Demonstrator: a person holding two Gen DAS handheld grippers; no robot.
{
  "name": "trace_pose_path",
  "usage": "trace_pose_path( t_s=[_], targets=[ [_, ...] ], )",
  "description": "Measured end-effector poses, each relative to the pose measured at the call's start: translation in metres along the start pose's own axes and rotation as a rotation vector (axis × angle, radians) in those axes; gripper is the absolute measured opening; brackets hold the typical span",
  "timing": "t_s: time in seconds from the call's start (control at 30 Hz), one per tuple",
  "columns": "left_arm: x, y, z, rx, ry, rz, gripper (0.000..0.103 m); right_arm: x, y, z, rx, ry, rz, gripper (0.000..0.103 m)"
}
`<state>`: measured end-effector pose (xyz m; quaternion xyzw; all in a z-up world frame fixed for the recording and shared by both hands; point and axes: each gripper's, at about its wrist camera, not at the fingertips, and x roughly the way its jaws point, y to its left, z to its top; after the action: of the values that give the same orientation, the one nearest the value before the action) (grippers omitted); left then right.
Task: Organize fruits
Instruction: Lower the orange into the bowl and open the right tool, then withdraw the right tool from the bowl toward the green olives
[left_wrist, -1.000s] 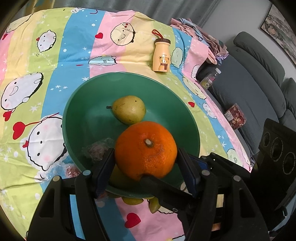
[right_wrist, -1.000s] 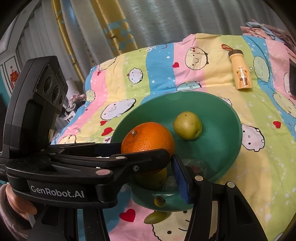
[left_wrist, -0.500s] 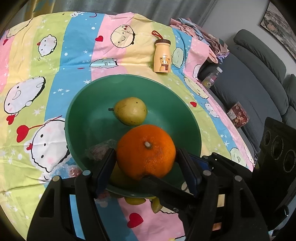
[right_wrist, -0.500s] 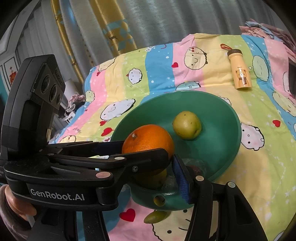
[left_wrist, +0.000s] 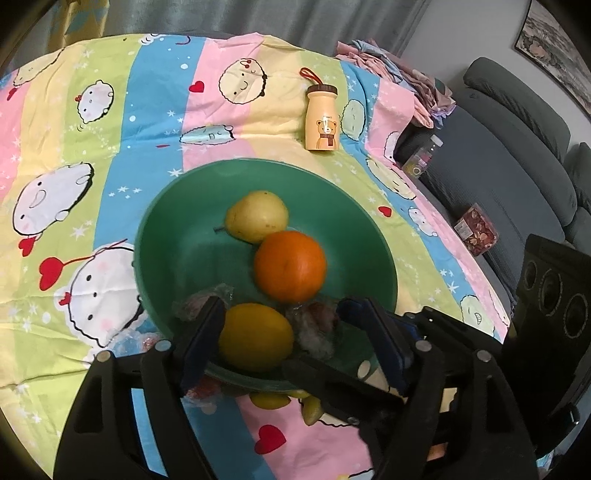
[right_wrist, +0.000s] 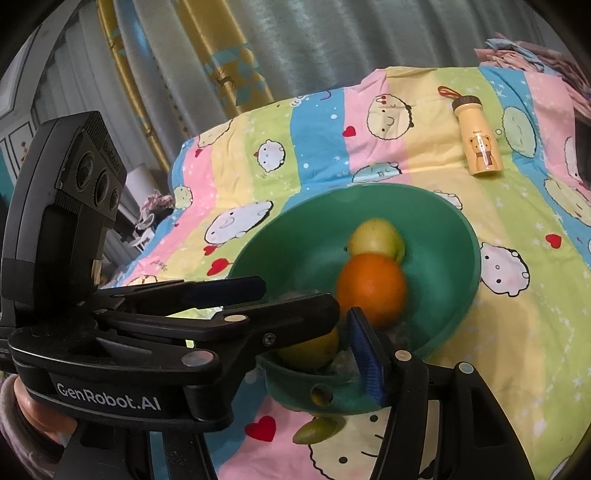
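The left gripper (left_wrist: 284, 339) points down at the near side of a green bowl (left_wrist: 177, 229). Its jaws have just been opening, and now they stand wide with nothing squeezed between them. A yellow fruit (left_wrist: 255, 336) sits in the gap low in the bowl, and the blue pads (left_wrist: 373, 343) do not press on it. The orange (left_wrist: 290, 270) is let go. It lies in the bowl, a little past the jaws, touching the pear (left_wrist: 257, 215) behind it.

The right gripper (right_wrist: 354, 343) also points down at the near rim of the bowl, from the other side. Only one blue finger shows well in its own view, because the left gripper crosses in front. Its jaws have just been opening too. I cannot tell if anything sits between them or how they stand. A bit of a hand (right_wrist: 26, 410) in a sleeve shows at the left edge of that view, holding the left gripper.

Now the count. There is one bowl. In it are one orange, one pear and one yellow fruit, plus some crinkly clear wrappers (left_wrist: 314, 325). On the bright cartoon cloth (left_wrist: 110, 122) just under the near rim lie small green fruits (right_wrist: 319, 428); two show, maybe more. One little yellow bottle (left_wrist: 322, 116) with a bear on it stands well behind the bowl. A grey sofa (left_wrist: 509, 177) is off to the right.
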<state>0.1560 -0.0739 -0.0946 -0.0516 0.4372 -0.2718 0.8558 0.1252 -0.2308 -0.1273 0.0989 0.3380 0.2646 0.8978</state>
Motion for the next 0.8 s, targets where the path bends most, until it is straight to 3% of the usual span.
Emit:
trace_pose_path(
  t_s=[0.27, 0.5, 0.8],
  targets=[
    [-0.027, 0.014, 0.000, -0.033, -0.065, 0.036, 0.090, -0.016, -0.003, 0.001, 0.012, -0.039, -0.007, 0.062],
    [-0.062, 0.050, -0.017, -0.156, -0.140, 0.101, 0.101, -0.026, -0.009, -0.002, 0.034, -0.055, 0.011, 0.063],
    [-0.080, 0.080, -0.065, -0.275, -0.089, 0.124, 0.101, -0.038, -0.021, -0.031, 0.095, -0.030, 0.035, 0.063]
  ],
)
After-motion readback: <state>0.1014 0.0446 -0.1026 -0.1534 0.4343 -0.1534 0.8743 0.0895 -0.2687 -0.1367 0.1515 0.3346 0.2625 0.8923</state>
